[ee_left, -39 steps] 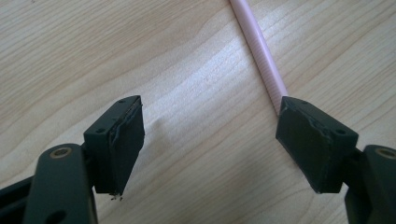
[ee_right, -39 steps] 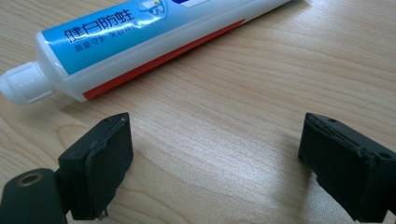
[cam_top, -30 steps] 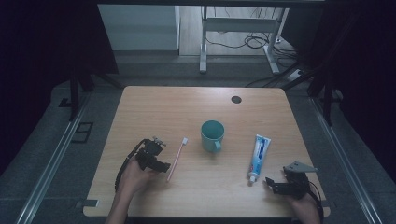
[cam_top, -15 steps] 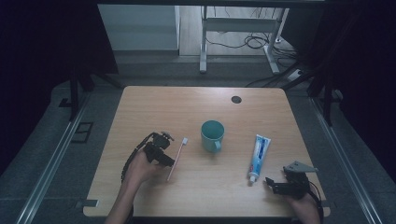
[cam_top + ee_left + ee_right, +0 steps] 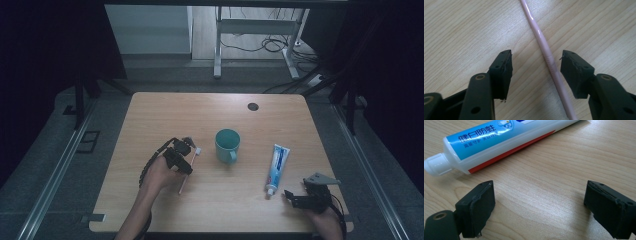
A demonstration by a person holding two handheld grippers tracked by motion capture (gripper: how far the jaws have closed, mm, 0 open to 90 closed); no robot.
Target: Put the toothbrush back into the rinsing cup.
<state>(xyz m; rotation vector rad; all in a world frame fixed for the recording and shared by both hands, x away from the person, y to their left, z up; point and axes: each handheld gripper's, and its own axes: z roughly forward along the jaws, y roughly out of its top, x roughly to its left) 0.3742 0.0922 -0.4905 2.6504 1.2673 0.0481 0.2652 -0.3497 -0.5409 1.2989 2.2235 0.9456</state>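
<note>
Toothbrush (image 5: pixel 549 60) between left claw (image 5: pixel 535 71) pads

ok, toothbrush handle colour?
Pale pink toothbrush handle, clearest in the left gripper view.

Left gripper (image 5: pixel 186 161): shifted across the table toward the cup (image 5: pixel 227 145) over the last second, from a spot to the left of the toothbrush (image 5: pixel 188 168) to a place directly over its handle. Jaws have just been closing; in the left gripper view the pink handle (image 5: pixel 549 61) lies between them, nearer one pad (image 5: pixel 574 71), with neither pad pressing on it.
</note>
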